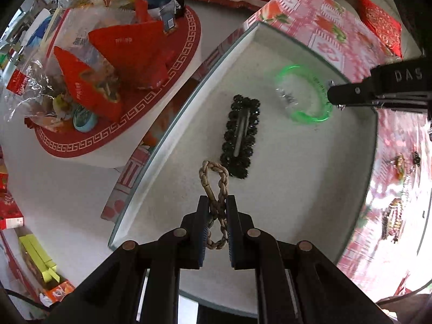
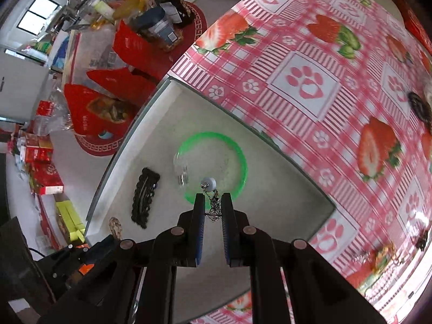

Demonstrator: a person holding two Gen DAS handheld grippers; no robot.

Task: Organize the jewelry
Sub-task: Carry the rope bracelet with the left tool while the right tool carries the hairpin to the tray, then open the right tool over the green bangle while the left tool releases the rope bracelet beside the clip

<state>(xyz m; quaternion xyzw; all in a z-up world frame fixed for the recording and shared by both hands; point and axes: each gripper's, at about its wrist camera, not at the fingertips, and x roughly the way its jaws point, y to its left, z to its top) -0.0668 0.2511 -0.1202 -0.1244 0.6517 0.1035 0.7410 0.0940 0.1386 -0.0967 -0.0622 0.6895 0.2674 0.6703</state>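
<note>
My left gripper (image 1: 217,202) is clamped on a braided beige cord bracelet (image 1: 215,186), its loop hanging out beyond the fingertips over the near part of a shallow white tray (image 1: 297,189). My right gripper (image 2: 212,198) is pinched on a thin silver chain (image 2: 214,208) ending in a small round white pendant (image 2: 208,182), held above the rim of a green bangle (image 2: 216,162) that lies in the tray's far part. A black beaded hair clip (image 1: 240,136) lies flat on the tray floor between bracelet and bangle, apart from both. The tray rests on a table covered with a pink checked cloth (image 2: 310,81) printed with strawberries and paw marks. The left wrist view alone shows the side of my right gripper reaching in over the bangle, and more jewelry (image 1: 397,210), blurred, lying on the cloth beyond the tray's right edge. The right wrist view alone shows a window (image 2: 37,13) high at left and a dark round piece (image 2: 419,106) on the cloth at far right. Both views show a white floor beyond the table, with a red-bordered round stand (image 1: 172,62) piled with red packets (image 1: 129,51) and bottles, and red and yellow boxes (image 2: 48,183) lower left.
</note>
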